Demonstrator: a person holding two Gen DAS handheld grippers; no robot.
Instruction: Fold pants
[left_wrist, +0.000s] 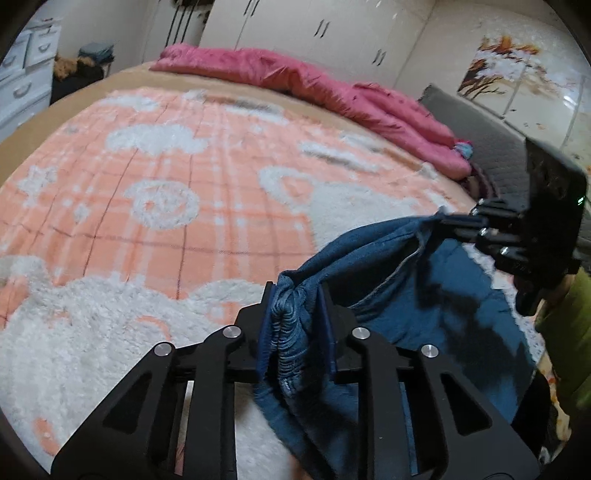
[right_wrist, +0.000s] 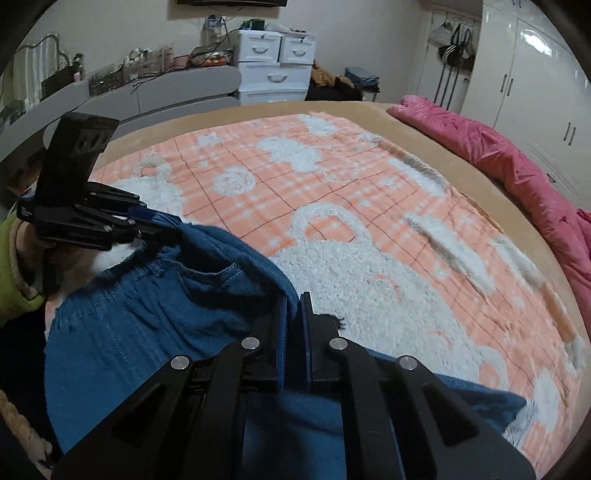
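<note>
Both claws clamped on blue pants (right_wrist: 155, 317) waistband, left gripper (left_wrist: 295, 314) w/ thick bunch, right gripper (right_wrist: 294, 332) w/ thin edge, which prob. slips if pulled taut.

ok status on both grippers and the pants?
Left gripper shut on bunched elastic waistband. Right gripper shut on thin fabric edge. Blue denim pants held over orange-and-white fleece blanket. Nothing in the way.
</note>
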